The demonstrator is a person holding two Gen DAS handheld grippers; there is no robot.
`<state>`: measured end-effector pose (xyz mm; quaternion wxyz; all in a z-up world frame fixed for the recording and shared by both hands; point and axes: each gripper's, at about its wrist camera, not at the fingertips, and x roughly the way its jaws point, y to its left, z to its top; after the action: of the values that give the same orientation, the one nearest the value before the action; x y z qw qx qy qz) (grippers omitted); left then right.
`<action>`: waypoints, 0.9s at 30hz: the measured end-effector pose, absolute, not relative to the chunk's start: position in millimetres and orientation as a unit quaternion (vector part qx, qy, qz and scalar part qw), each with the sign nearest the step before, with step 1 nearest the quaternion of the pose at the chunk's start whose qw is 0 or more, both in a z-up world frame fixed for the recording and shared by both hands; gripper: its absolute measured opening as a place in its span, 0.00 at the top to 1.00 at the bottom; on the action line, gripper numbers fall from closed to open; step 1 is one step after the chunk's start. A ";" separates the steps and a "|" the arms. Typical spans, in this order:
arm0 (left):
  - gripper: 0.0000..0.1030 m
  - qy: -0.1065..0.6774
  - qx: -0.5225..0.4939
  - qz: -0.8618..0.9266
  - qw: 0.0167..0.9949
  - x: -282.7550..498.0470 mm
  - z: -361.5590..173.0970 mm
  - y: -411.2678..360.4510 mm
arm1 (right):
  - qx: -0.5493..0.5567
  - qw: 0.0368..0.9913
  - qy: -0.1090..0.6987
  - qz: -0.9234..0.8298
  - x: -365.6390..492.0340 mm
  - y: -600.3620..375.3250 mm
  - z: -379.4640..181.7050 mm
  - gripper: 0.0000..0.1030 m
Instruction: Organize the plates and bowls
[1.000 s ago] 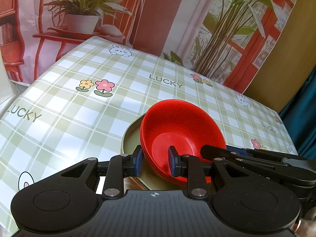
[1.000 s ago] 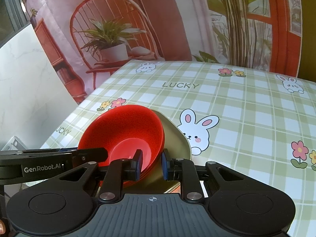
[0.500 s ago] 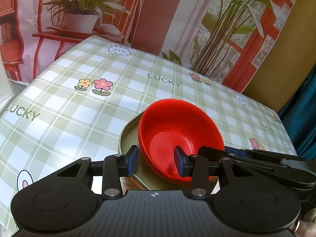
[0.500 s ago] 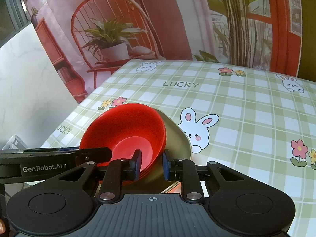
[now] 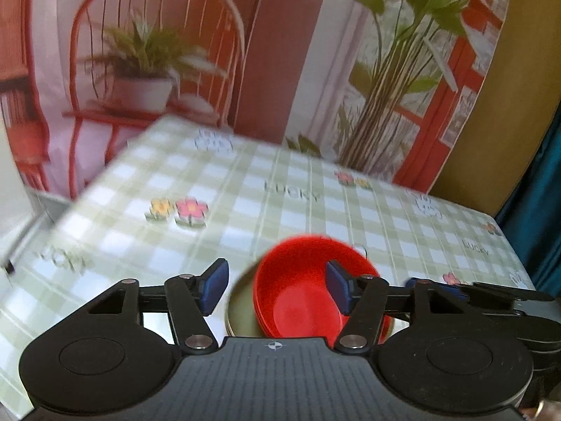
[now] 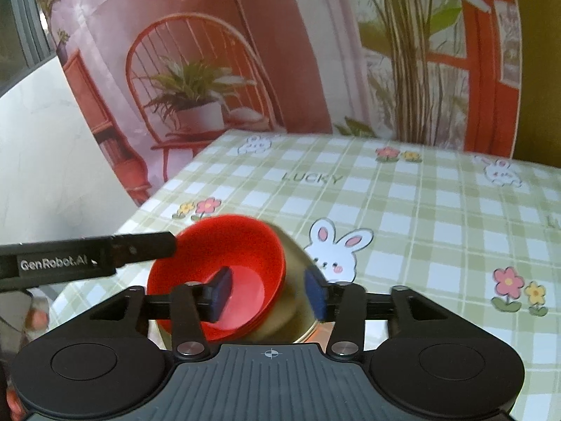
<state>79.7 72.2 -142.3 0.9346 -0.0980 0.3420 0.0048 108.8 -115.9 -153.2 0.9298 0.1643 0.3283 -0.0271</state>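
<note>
Between the wide-spread jaws of the left gripper [image 5: 277, 289] sits the red bowl stack [image 5: 298, 301], nested on the olive plate [image 6: 298, 301] on the tabletop [image 6: 403, 217]. Right gripper [image 6: 268, 293] jaws: likewise wide, empty. Bowls appear light, rigid, smooth (probably slippery); grip the rim.

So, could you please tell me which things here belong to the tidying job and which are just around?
Job:
red bowls, stacked
olive plate under them
left gripper, open
right gripper, open

Just around:
checked tablecloth
printed backdrop
</note>
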 end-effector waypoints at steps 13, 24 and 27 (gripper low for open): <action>0.24 0.262 -0.064 -0.012 0.963 72.9 -78.5 55.5 | 0.135 0.953 0.255 -0.090 73.6 -141.8 -86.4 0.07; 0.12 0.180 -0.005 -0.019 0.984 44.6 -4.3 17.6 | 0.115 0.965 0.190 -0.141 33.8 -154.5 -9.2 0.00; 0.09 0.157 0.009 -0.018 0.987 32.5 13.1 8.8 | 0.105 0.969 0.173 -0.141 24.9 -151.1 10.5 0.00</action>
<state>32.5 8.8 13.1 0.9873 0.0090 0.1573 -0.0182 24.9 -151.1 10.5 0.9690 0.1054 0.1734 -0.1410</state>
